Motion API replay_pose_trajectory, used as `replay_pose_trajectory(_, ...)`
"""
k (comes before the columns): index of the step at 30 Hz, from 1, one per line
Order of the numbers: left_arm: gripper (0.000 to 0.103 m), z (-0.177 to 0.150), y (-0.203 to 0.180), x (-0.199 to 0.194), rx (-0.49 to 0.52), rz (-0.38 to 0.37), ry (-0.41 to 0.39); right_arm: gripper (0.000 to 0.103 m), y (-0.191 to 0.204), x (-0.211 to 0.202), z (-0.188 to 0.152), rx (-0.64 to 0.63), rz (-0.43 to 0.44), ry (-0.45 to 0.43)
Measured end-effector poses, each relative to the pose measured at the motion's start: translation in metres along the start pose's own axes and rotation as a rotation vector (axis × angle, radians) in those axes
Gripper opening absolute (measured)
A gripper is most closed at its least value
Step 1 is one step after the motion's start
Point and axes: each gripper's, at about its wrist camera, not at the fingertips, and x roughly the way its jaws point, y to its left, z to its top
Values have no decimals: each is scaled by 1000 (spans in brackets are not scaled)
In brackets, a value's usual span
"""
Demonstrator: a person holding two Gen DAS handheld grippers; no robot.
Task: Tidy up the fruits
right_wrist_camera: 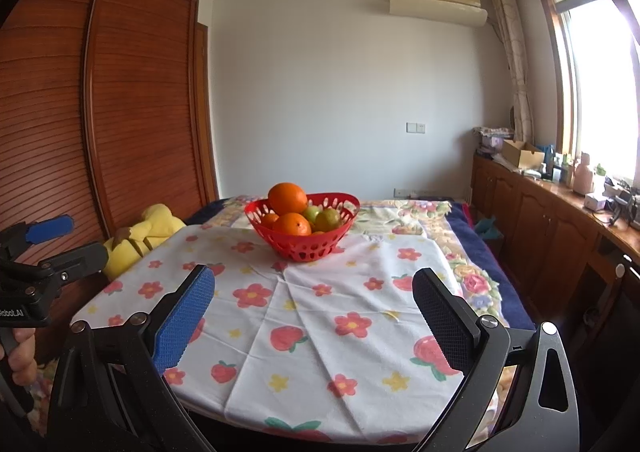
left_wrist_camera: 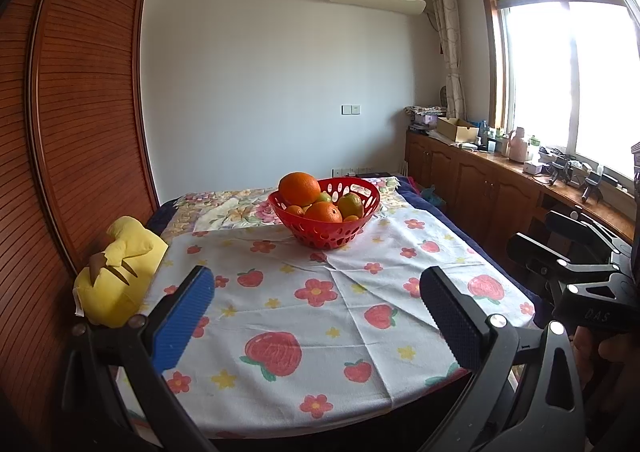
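A red perforated basket (left_wrist_camera: 362, 228) stands on the far middle of a table covered with a strawberry-and-flower cloth (left_wrist_camera: 320, 300). It holds several oranges, with a large orange (left_wrist_camera: 299, 188) on top, and a greenish fruit (left_wrist_camera: 350, 204). The basket (right_wrist_camera: 312, 246) and the large orange (right_wrist_camera: 287, 198) also show in the right wrist view. My left gripper (left_wrist_camera: 316, 316) is open and empty, near the table's front edge. My right gripper (right_wrist_camera: 314, 316) is open and empty, also at the front edge, to the right of the left one.
A yellow plush toy (left_wrist_camera: 116, 272) lies at the table's left edge beside a brown louvred wardrobe (left_wrist_camera: 80, 112). A wooden cabinet (left_wrist_camera: 500, 188) with clutter runs along the right wall under the window. Floral bedding (right_wrist_camera: 420, 212) lies behind the basket.
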Motion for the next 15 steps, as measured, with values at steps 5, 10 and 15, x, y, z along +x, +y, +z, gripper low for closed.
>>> replay_pose_trajectory(5, 103, 2, 0, -4, -1, 5, -6, 101, -1, -1, 1, 3, -5, -3)
replay_pose_trajectory(10, 103, 2, 0, -5, -1, 6, -6, 101, -2, -3, 2, 1, -6, -10)
replay_pose_trajectory(15, 103, 3, 0, -5, 0, 6, -7, 101, -2, -4, 2, -3, -10, -10)
